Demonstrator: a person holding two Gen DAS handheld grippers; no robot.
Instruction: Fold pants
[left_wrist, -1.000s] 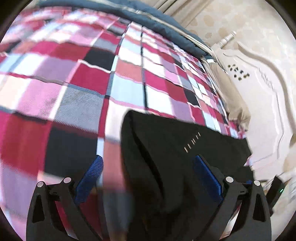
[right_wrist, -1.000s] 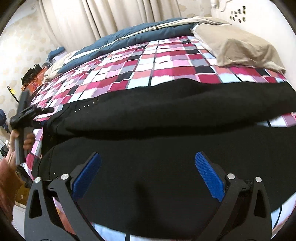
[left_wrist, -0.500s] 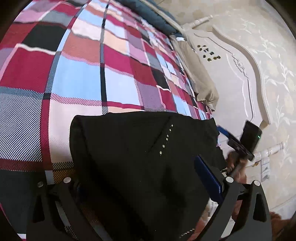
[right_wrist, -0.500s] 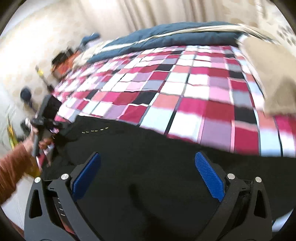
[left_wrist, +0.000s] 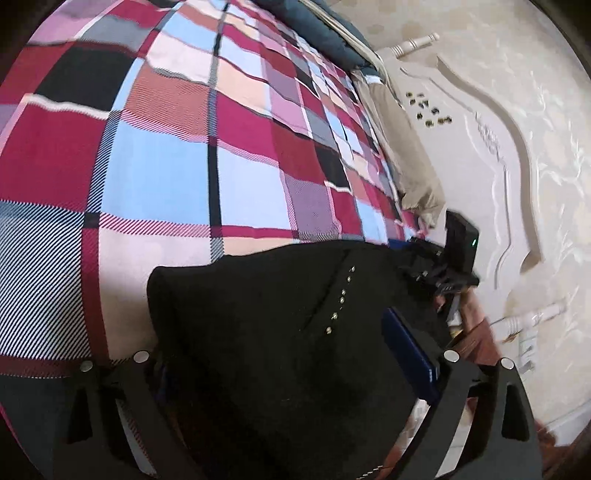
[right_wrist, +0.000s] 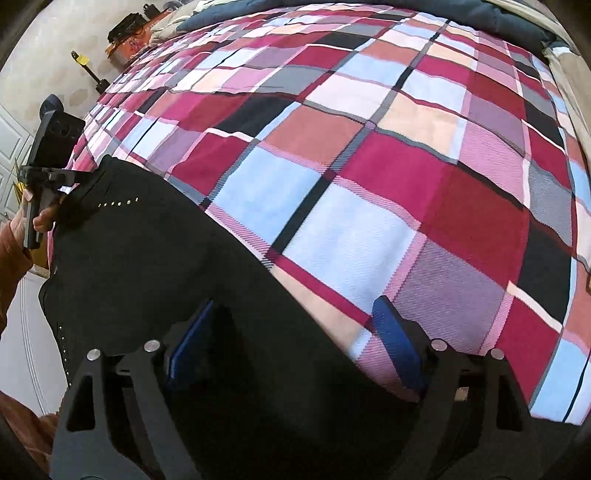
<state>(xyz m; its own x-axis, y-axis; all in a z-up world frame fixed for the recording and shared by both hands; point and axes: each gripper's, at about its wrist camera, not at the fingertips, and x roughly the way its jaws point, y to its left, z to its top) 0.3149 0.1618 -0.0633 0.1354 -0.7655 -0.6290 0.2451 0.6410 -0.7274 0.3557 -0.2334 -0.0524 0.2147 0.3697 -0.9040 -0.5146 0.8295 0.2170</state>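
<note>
Lying lower than before, pants (left_wrist: 266, 332) between both grippers.

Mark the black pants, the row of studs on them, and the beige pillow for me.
black pants (left_wrist: 258, 332): left wrist view, middle of the dark fabric.
row of studs (left_wrist: 341, 297): left wrist view, midway along the line.
beige pillow (left_wrist: 410, 155): left wrist view, its side face.

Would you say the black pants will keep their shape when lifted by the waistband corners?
Probably not: the black pants drape limply over the plaid bedspread, so they should sag between the open left gripper and right gripper. They look light.
</note>
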